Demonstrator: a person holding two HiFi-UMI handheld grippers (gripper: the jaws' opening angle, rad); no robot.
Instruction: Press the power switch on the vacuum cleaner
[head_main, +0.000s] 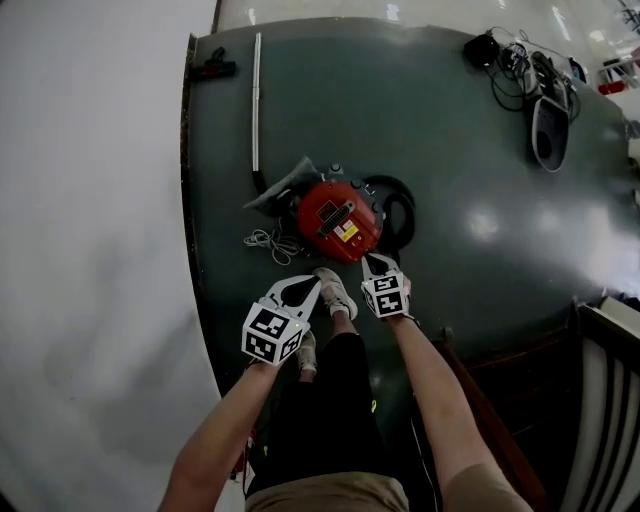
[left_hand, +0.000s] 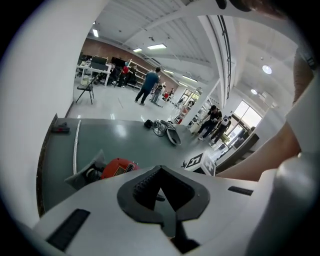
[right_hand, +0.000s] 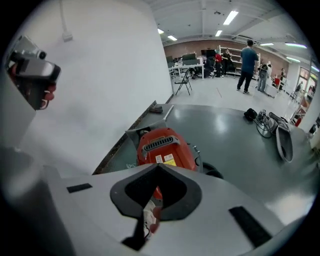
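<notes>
Right claw (head_main: 374, 262) has its white plastic jaws together with nothing between them, and it points down at the red, rounded plastic canister vacuum cleaner (head_main: 338, 222), which sits on the glossy dark grey-green floor (head_main: 450, 150) at the centre of the head view. In that view its tip lies just beside the canister's lower right edge, so the vacuum is straight ahead of it, toward the upper left. Left claw (head_main: 308, 284) is likewise closed and empty; it sits lower left of the canister and a little further off, with a pale shoe (head_main: 335, 292) between the two claws, so the right hand looks the nearer one for the press. Across the canister's top runs a black ribbed grille or handle, slanting from lower left to upper right, with a yellow label below it. Small dark knobs or buttons show along the far, upper rim, but which of them is the power switch I cannot tell. A black hose (head_main: 400, 205) coils against the right side, a slim silver metal tube (head_main: 256, 100) runs straight up the frame from the upper left side, and a loose grey cord (head_main: 272, 243) is bunched at the lower left.
</notes>
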